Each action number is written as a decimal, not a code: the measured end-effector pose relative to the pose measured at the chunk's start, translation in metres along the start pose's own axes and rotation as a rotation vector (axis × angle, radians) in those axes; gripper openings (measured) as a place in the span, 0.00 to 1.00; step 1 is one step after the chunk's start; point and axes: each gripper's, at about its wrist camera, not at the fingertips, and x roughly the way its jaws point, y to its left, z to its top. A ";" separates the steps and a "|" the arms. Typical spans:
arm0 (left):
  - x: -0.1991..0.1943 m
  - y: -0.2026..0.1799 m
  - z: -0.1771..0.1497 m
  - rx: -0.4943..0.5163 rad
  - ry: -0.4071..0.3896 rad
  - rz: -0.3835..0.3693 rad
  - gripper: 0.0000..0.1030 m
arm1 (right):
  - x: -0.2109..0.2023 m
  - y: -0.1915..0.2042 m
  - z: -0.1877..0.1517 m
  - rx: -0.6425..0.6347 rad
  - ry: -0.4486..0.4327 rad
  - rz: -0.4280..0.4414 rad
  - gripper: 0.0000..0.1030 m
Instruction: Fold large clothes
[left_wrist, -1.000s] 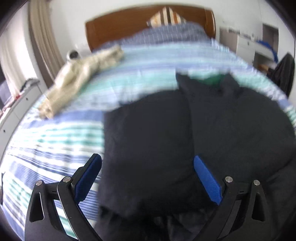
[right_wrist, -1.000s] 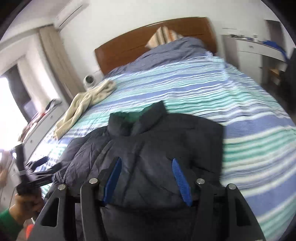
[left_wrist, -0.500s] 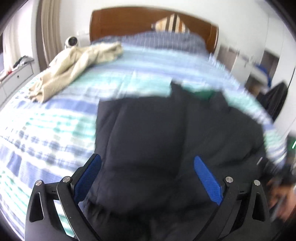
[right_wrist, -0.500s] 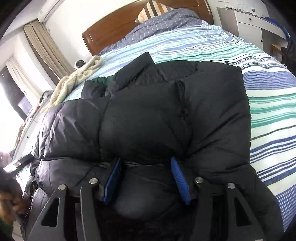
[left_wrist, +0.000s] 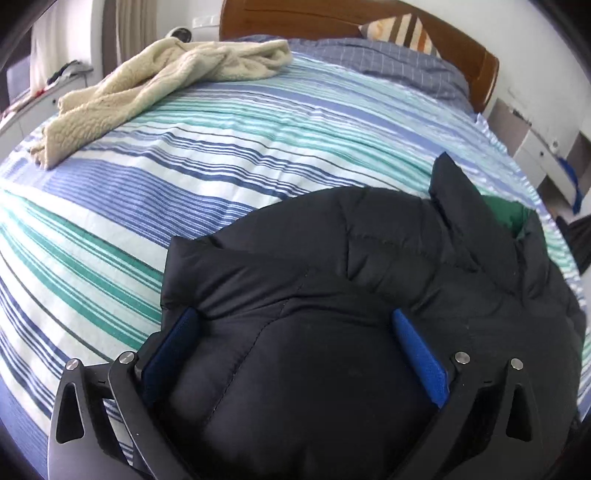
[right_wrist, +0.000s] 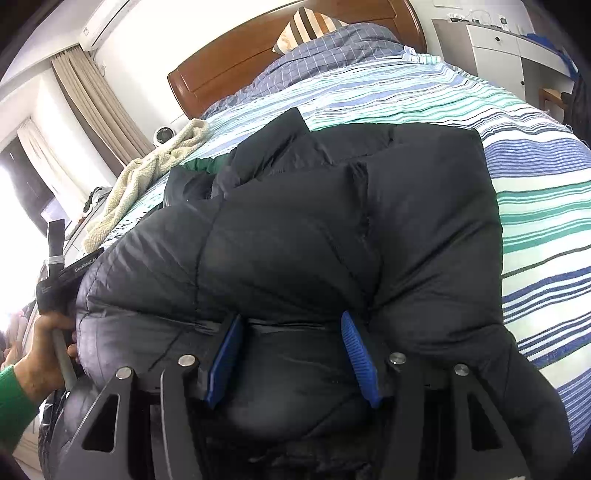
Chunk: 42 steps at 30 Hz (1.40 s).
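A black puffer jacket (left_wrist: 369, 258) with a green lining at its collar (left_wrist: 506, 214) lies folded over on the striped bed cover (left_wrist: 184, 166). My left gripper (left_wrist: 301, 343) is pressed down at the jacket's near left part. Its blue pads stand wide and open, with padded fabric bulging between them. In the right wrist view my right gripper (right_wrist: 291, 354) sits at the near edge of the jacket (right_wrist: 332, 221), shut on a thick fold that puckers around its pads. A hand (right_wrist: 44, 347) in a green sleeve holds the left gripper's handle at the jacket's left side.
A cream fleece garment (left_wrist: 147, 85) lies bunched at the bed's far left. The wooden headboard (left_wrist: 332, 14), a striped pillow (right_wrist: 306, 22) and a blue checked quilt (left_wrist: 388, 62) are at the far end. White drawers (right_wrist: 491, 48) stand right of the bed, curtains (right_wrist: 96, 107) to the left.
My left gripper swung across and sank onto the jacket, which now bulges between its fingers. My right gripper dropped onto the jacket's near edge, narrowed slightly on a fold, then held still.
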 end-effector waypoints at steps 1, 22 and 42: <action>-0.004 -0.002 0.001 0.015 0.016 0.008 1.00 | 0.000 0.000 0.000 0.002 -0.002 0.002 0.54; -0.081 0.033 -0.058 0.076 0.057 -0.097 0.99 | 0.000 0.004 0.001 0.008 -0.007 -0.014 0.54; -0.266 0.036 -0.277 0.504 0.227 -0.032 0.99 | -0.183 0.089 -0.179 -0.280 0.280 -0.092 0.58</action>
